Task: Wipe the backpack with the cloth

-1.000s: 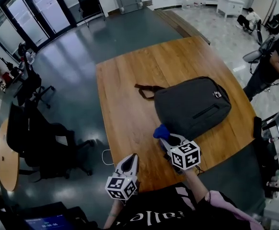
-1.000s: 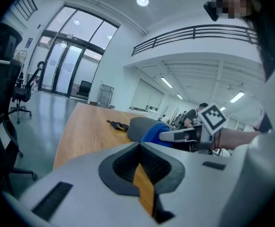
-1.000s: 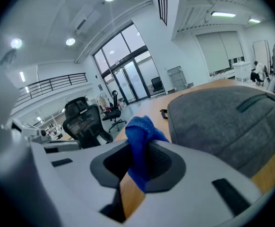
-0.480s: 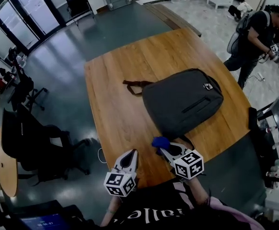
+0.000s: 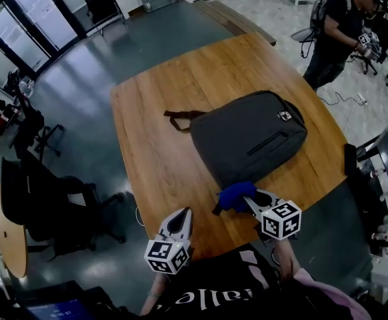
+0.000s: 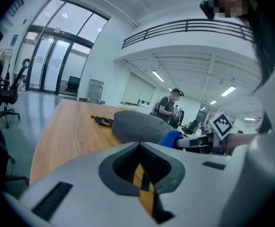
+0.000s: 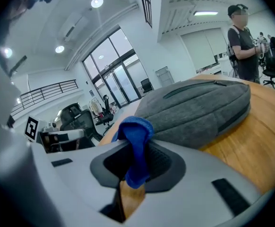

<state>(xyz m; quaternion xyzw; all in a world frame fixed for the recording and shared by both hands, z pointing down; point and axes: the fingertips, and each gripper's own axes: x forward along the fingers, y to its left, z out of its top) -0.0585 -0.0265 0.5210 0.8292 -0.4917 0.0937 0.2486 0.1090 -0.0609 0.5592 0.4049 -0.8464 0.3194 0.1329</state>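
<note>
The right gripper [image 7: 136, 167] is clenched on the blue cloth [image 7: 135, 141], which bunches up between its jaws and spills out above them, the loose end hanging toward the grey backpack [image 5: 247, 135]. From where I stand the cloth sits right at the backpack's near edge, by the corner closest to the person; whether the two are actually touching I cannot tell. The backpack lies flat on its back in the middle of the wooden counter [image 5: 154, 99], with its brown strap [image 5: 179, 117] trailing out onto the bare wood on the person's left side. Its front pocket shows only as a dark zip line across the grey fabric (nothing of what the bag holds can be seen). The left gripper [image 6: 138, 148] is off to the left, near the counter's front edge and well apart from the backpack – its jaws are pressed together with nothing between them. The two grippers are side by side with a gap of bare wood between them, both pointing away from the person. Beyond the far right corner of the counter another person [image 5: 337, 29] stands on the pale floor.
</note>
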